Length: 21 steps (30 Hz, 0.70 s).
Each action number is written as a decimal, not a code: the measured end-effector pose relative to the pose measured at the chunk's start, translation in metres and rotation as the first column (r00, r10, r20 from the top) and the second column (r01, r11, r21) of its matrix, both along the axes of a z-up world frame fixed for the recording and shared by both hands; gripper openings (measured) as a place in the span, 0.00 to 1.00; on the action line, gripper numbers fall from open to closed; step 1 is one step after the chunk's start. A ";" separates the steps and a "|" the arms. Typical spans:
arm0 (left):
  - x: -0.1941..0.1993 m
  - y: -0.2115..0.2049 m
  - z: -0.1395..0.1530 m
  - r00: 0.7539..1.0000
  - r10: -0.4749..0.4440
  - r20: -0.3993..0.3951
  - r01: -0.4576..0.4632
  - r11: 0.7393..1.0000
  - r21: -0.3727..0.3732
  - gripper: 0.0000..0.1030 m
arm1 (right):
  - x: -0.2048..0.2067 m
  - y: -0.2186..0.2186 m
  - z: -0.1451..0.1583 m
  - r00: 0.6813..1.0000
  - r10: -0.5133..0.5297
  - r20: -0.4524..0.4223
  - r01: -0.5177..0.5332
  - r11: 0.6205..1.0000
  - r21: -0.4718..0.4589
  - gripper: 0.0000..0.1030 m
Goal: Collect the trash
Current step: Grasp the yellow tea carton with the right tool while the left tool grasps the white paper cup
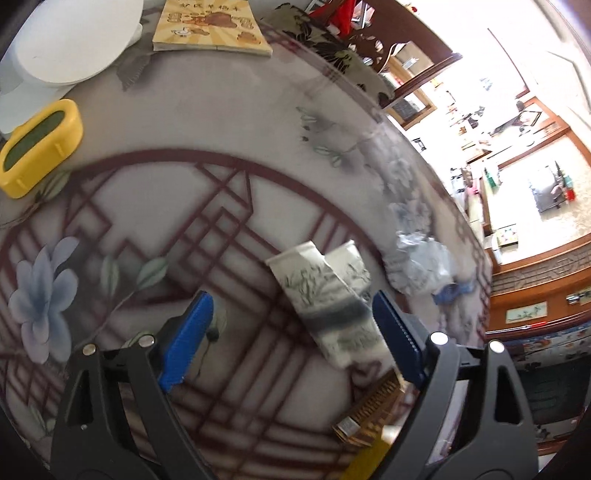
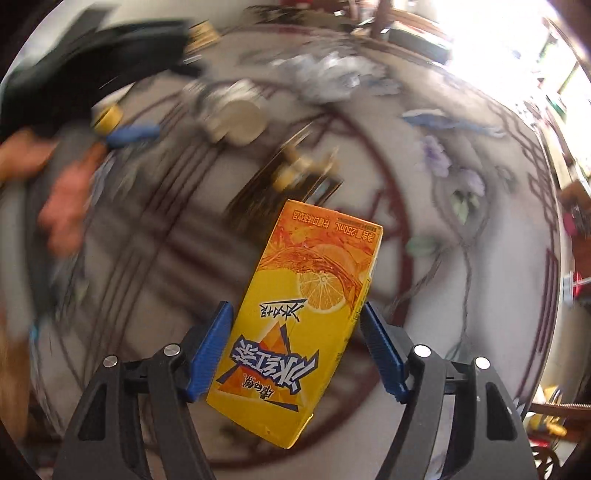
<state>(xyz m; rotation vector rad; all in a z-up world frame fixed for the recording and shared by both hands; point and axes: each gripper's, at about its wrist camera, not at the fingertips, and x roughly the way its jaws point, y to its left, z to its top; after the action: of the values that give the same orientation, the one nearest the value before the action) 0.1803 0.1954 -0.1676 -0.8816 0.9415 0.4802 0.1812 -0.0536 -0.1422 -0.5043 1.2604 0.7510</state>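
In the left wrist view my left gripper (image 1: 291,299) stands open over the patterned table (image 1: 221,122). A crushed paper cup (image 1: 325,302) printed with ink bamboo lies between its jaws, close to the right pad. A crumpled silvery wrapper (image 1: 421,262) and a blue scrap (image 1: 454,288) lie just beyond. In the right wrist view a yellow lemon tea carton (image 2: 303,321) lies flat between the blue pads of my right gripper (image 2: 297,306). The pads sit close on both sides, with a gap along the right one. The cup (image 2: 236,118) and wrapper (image 2: 325,77) show blurred further off.
A small brown box (image 1: 373,417) lies near the left gripper's right finger. A yellow case (image 1: 40,147), a white round lid (image 1: 70,40) and a picture book (image 1: 210,26) sit at the far side. A person's hand (image 2: 70,192) with the other gripper appears blurred at the left.
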 end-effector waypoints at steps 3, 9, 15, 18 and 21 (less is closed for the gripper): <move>0.005 -0.004 -0.001 0.999 -0.035 0.000 0.035 0.999 0.025 0.35 | -0.012 -0.014 -0.001 0.999 -0.030 -0.018 0.030 1.000 0.004 0.69; -0.018 -0.008 0.001 0.995 -0.081 0.058 0.082 0.997 -0.013 0.18 | -0.020 -0.039 0.007 0.994 -0.102 -0.036 0.103 0.994 0.039 0.75; -0.062 -0.018 0.013 0.990 -0.121 0.077 0.121 0.993 -0.004 0.18 | -0.024 -0.050 0.017 0.988 -0.150 -0.021 0.151 0.987 0.052 0.80; -0.087 -0.028 0.016 0.987 -0.143 0.068 0.144 0.990 -0.001 0.18 | -0.026 -0.049 0.021 0.986 -0.163 -0.025 0.164 0.985 0.052 0.80; -0.109 -0.039 0.018 0.986 -0.162 0.043 0.162 0.987 0.012 0.18 | -0.027 -0.049 0.017 0.984 -0.177 -0.033 0.179 0.983 0.050 0.80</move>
<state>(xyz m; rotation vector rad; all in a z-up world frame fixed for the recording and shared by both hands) 0.0710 0.1565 -0.1496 -0.7980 0.9615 0.3236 0.1542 -0.1025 -0.1250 -0.3337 1.2906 0.6406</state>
